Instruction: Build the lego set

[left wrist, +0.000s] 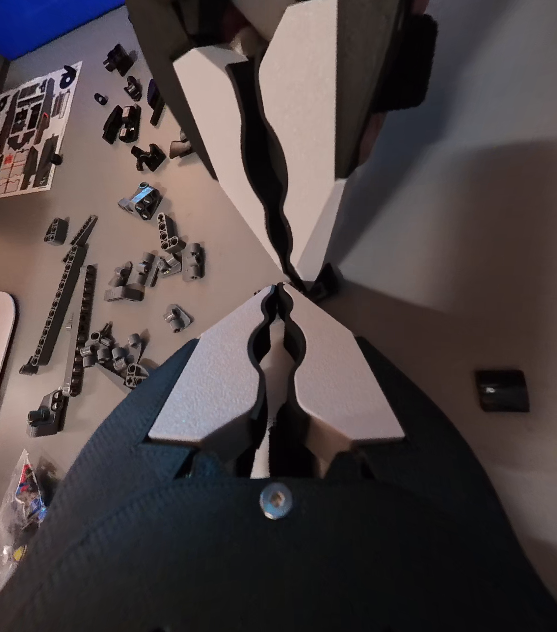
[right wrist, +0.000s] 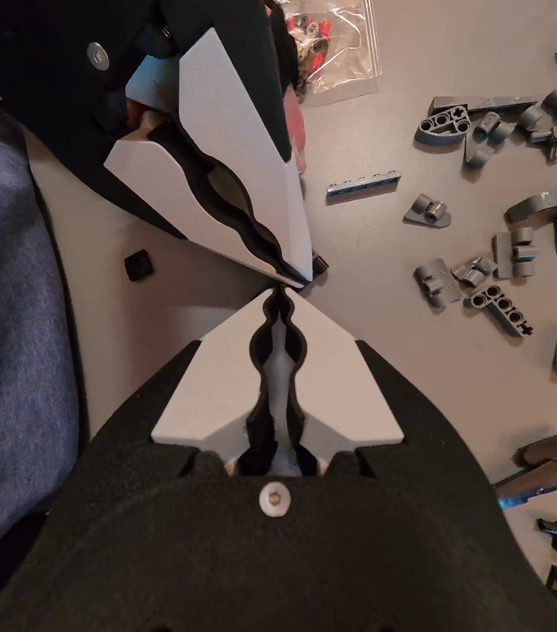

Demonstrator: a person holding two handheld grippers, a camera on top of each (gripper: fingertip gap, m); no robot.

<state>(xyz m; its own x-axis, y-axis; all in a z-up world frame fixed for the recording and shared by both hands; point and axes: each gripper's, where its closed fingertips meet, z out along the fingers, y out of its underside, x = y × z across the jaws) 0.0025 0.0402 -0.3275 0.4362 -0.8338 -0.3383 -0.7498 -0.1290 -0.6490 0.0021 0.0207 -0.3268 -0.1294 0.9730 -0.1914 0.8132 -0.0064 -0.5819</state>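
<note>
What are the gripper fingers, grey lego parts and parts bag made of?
Left hand-held gripper fingers: likely 3D-printed plastic, matte, grainy white. Grey lego parts: moulded plastic, slight sheen, clean round holes. Parts bag: clear film, creased and glinting.

Grey tabletop (left wrist: pixel 475 239), blue fabric (right wrist: pixel 3 273) at its edge

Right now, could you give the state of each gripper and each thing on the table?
Left gripper: shut.
Right gripper: shut.
Small black piece: at both tips, grip unclear.
Black tile: lying loose, apart.
Grey pieces: loose, unassembled.
Sticker sheet: lying flat.
Bag: lying, pieces inside.
</note>
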